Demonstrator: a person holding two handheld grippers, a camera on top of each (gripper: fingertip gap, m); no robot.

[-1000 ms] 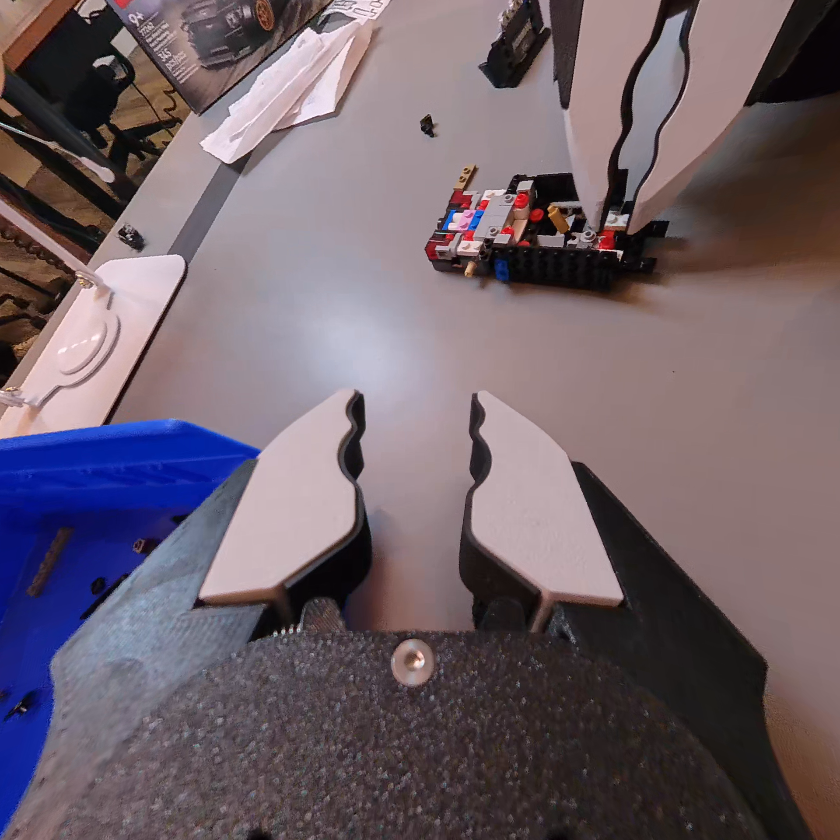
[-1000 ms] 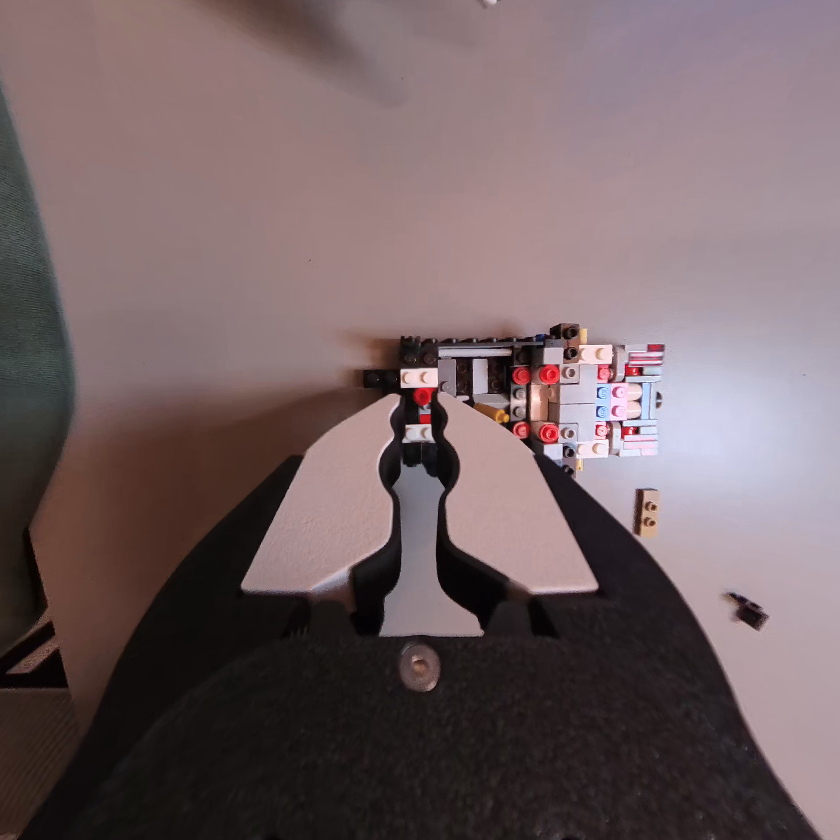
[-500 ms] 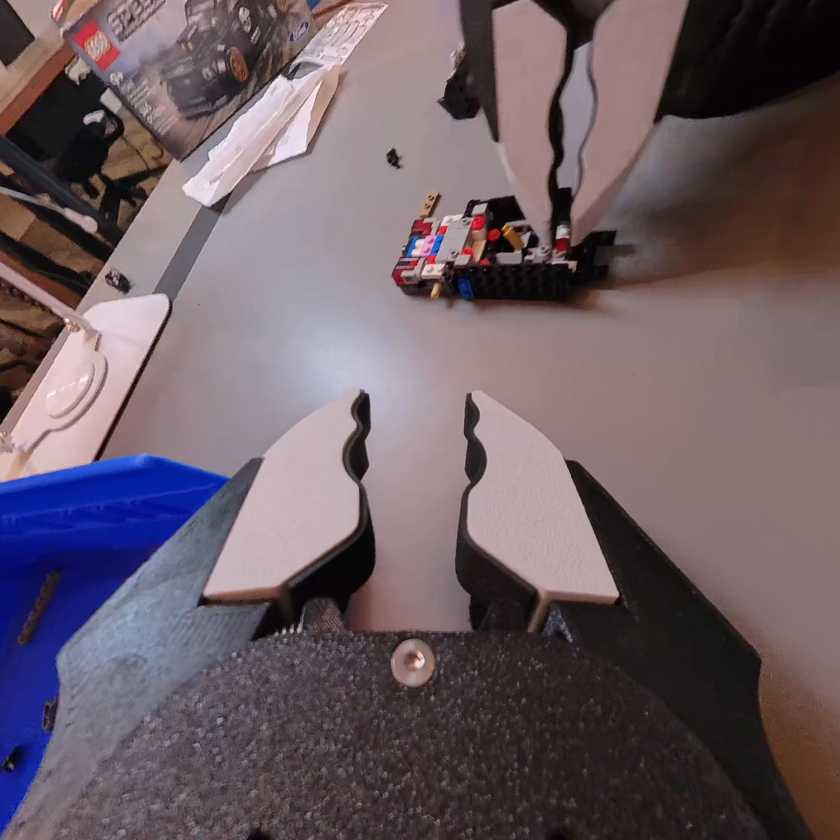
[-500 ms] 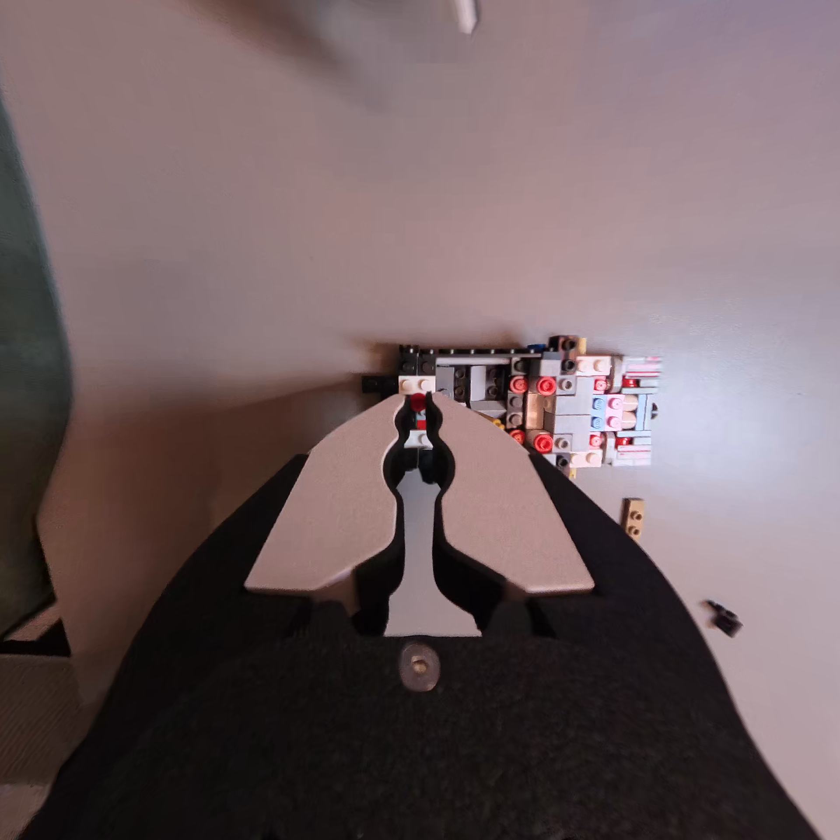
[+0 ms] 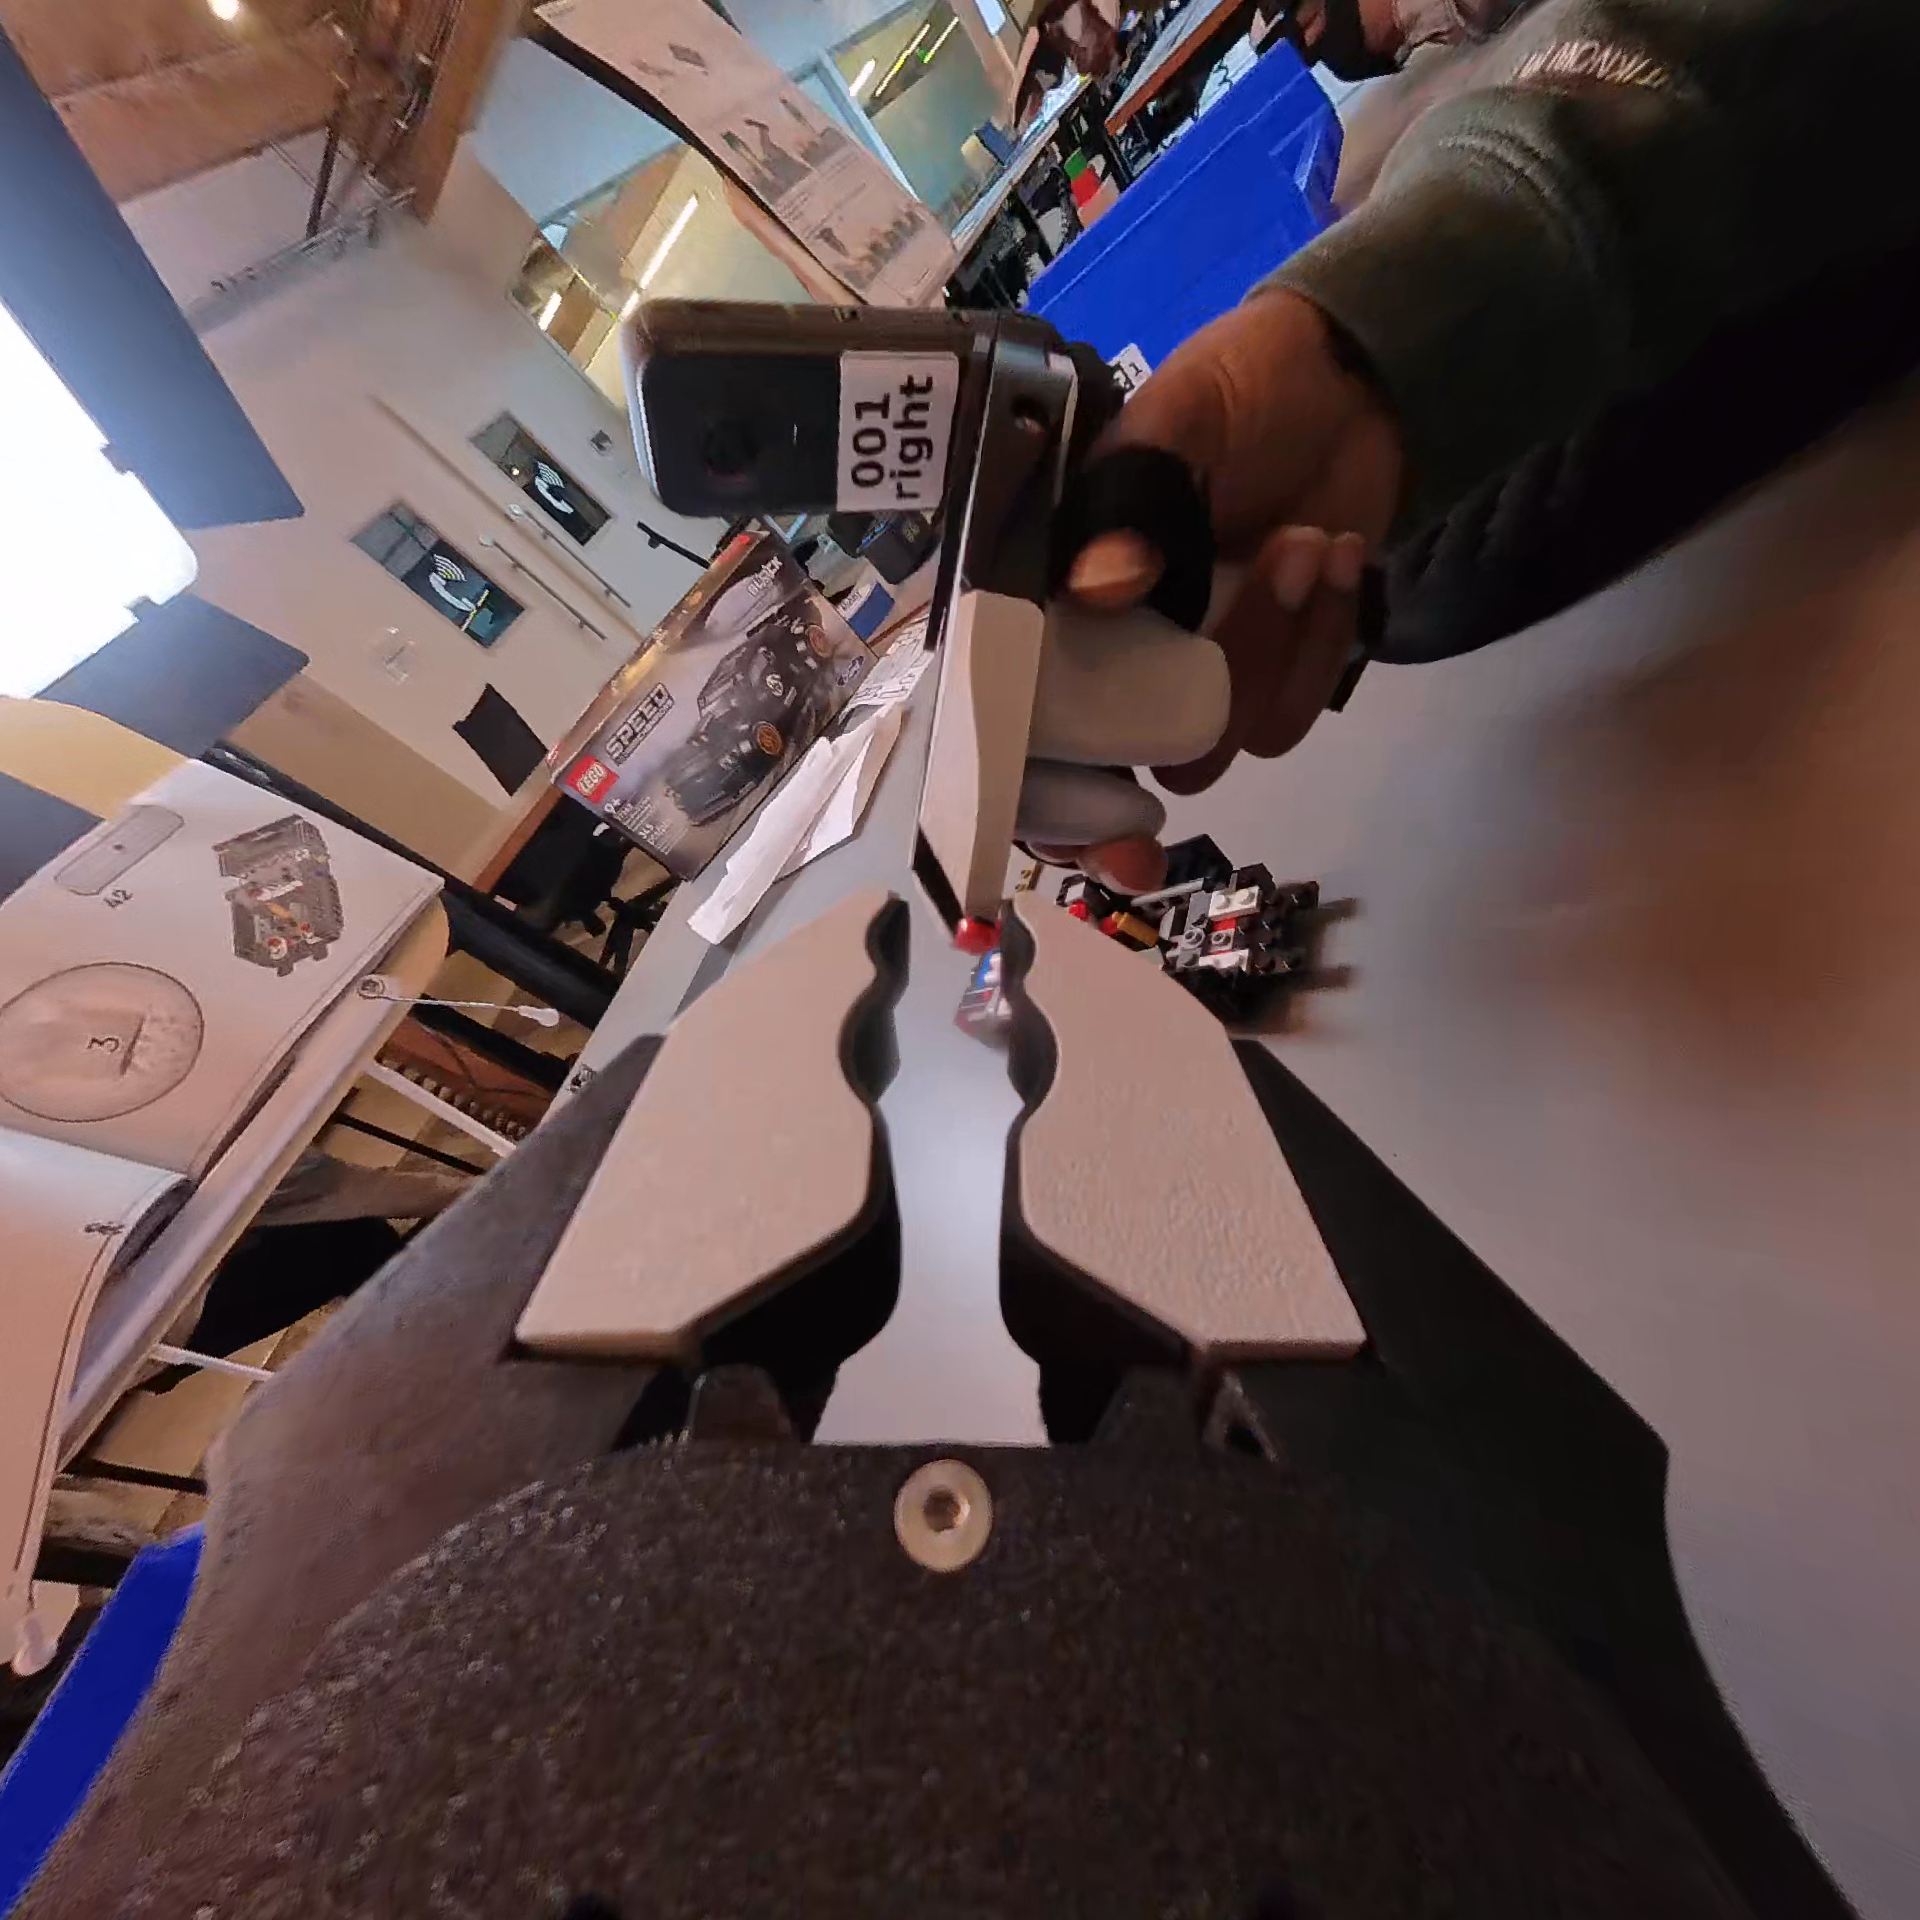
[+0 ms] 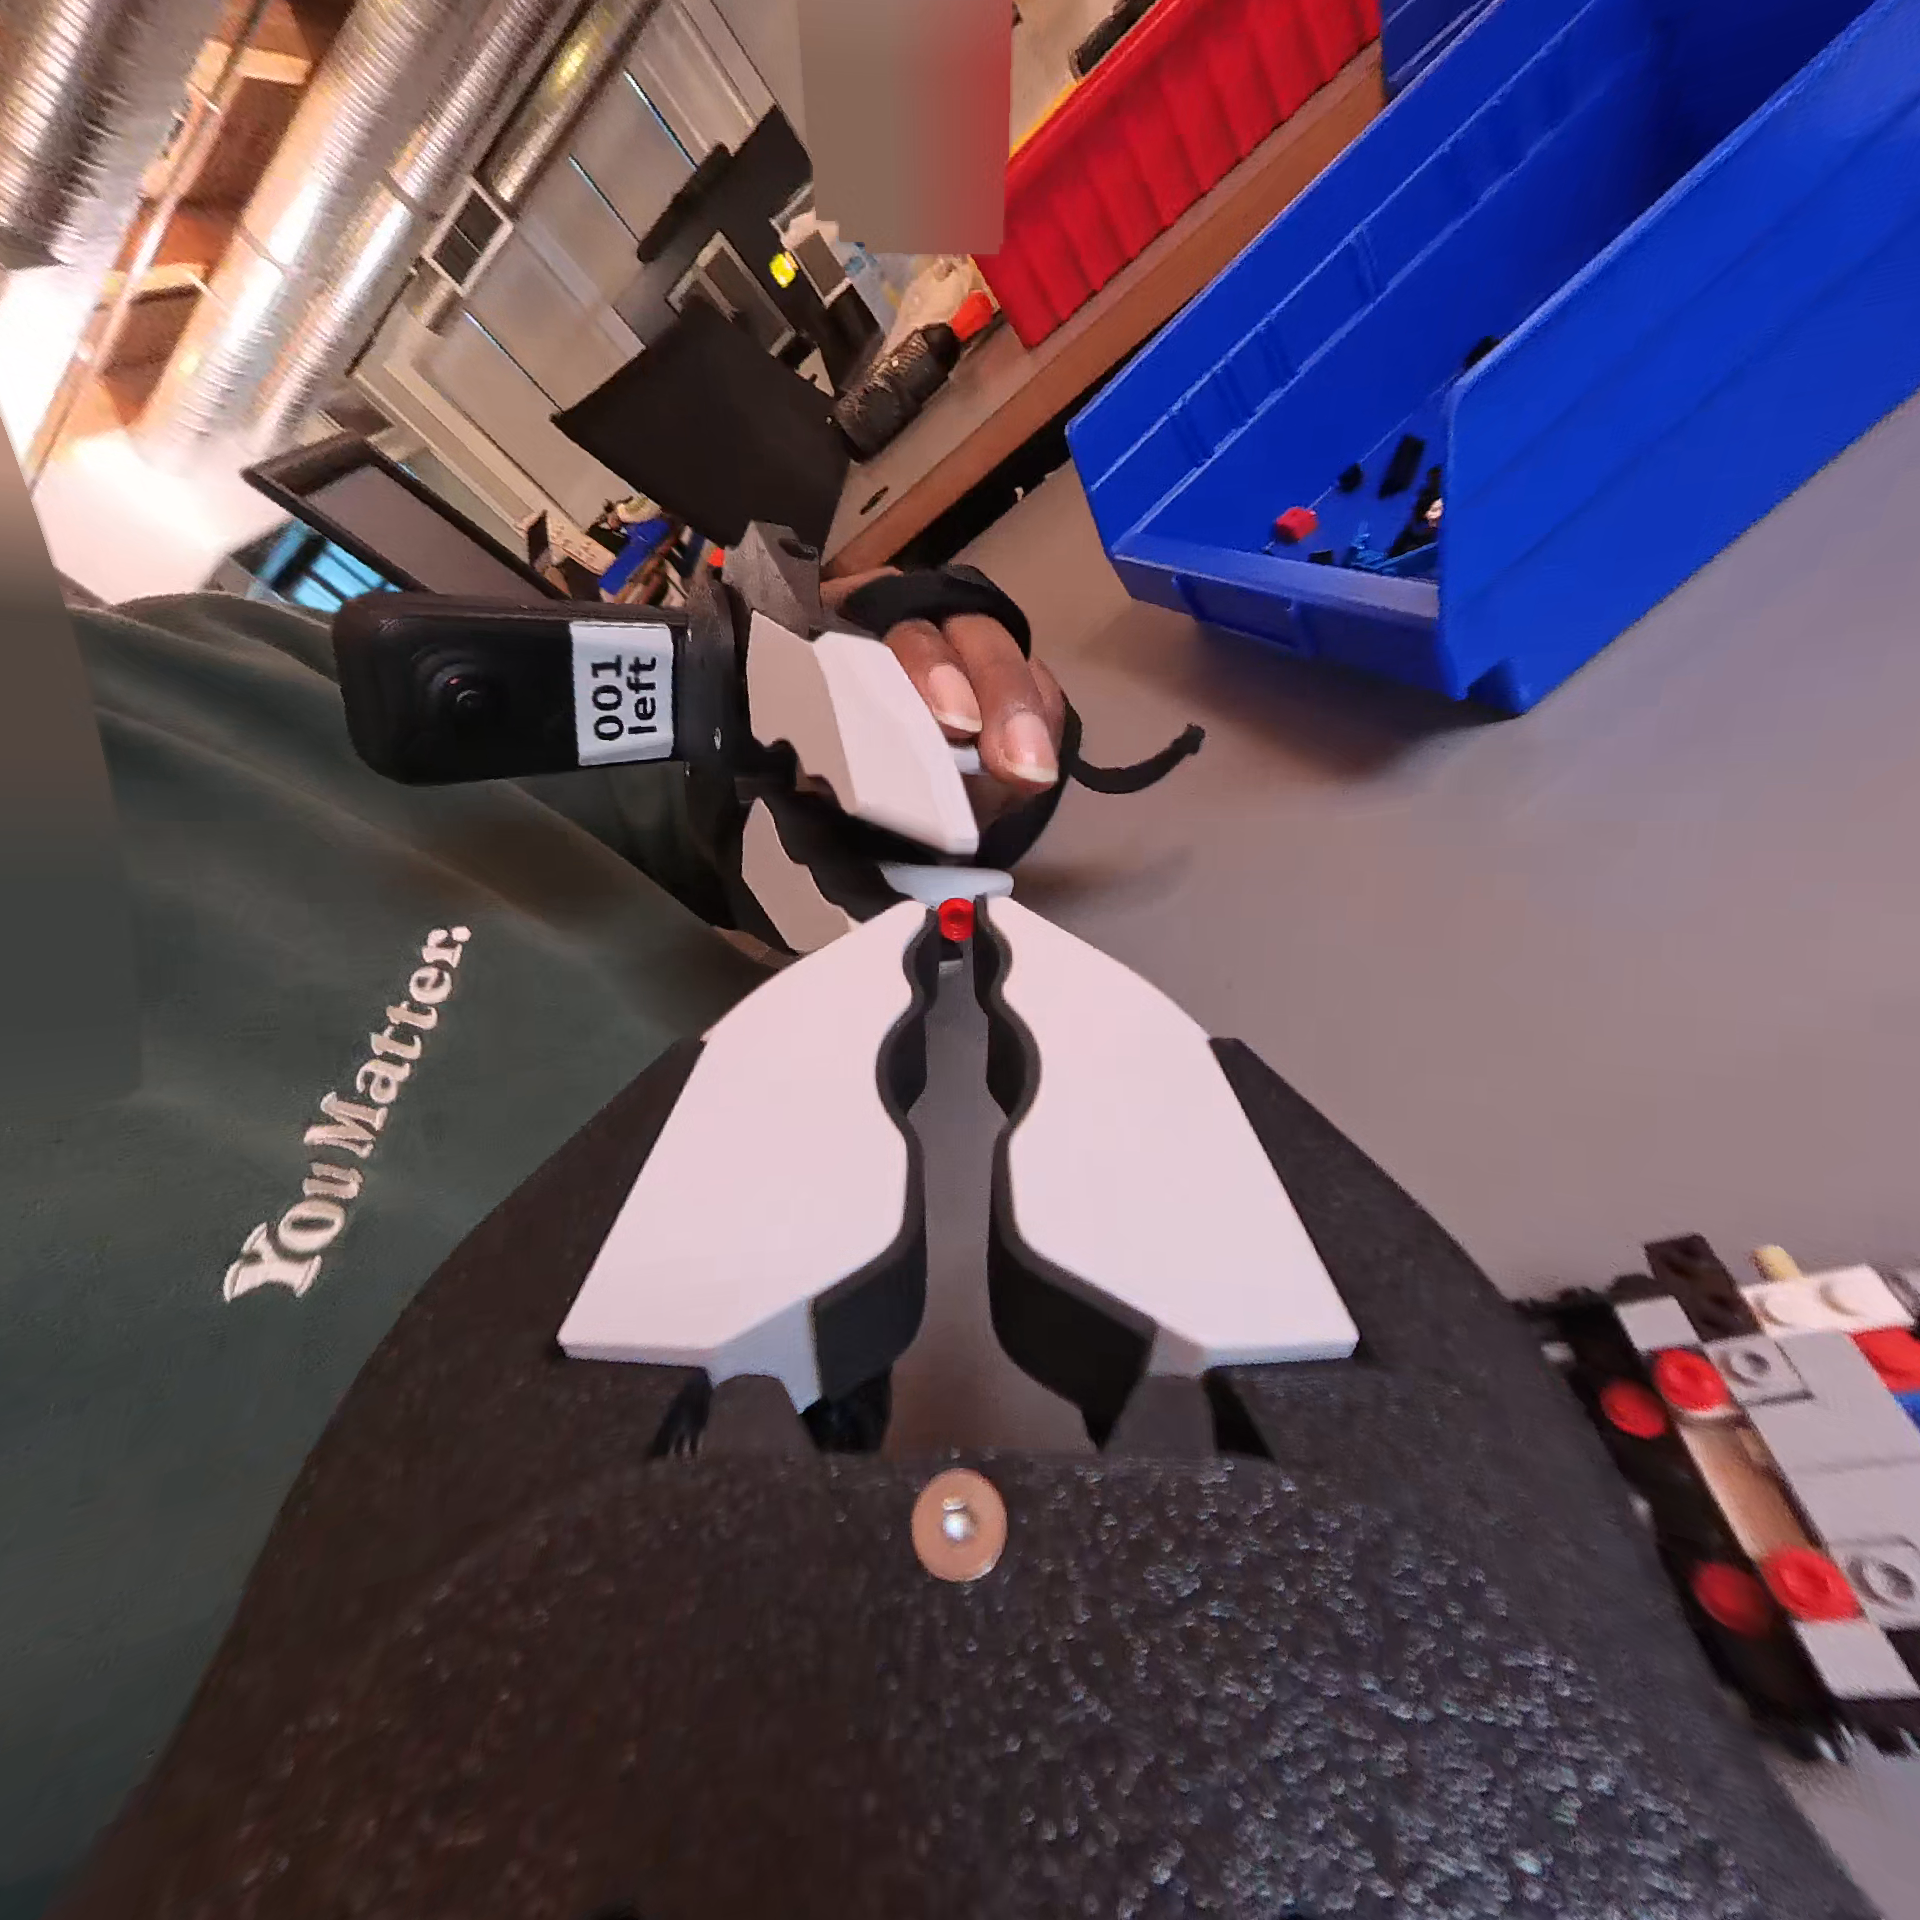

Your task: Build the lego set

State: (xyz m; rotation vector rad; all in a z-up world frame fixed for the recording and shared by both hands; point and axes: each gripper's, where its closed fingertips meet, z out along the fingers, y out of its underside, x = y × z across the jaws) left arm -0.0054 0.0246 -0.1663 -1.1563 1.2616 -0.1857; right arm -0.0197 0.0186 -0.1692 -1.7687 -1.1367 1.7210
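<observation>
The right gripper (image 6: 954, 928) is pinching a tiny red stud piece (image 6: 953, 921) at its fingers' tips above the bench (image 6: 1455, 935), light, rigid, easily dropped, while the left gripper (image 5: 954, 925) is waiting half-open nearby.

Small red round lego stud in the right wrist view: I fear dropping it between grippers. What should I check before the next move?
1. Right gripper shut on the small red round lego stud: ok.
2. Left gripper open, jaws apart: ok.
3. Stud lined up inside the left gripper's gap: cannot tell; it shows at the gap, depth unclear.
4. Partly built multicoloured lego model resting on the grey table, apart from both grippers: ok.
5. Which way the stud faces: cannot tell, too small.
</observation>
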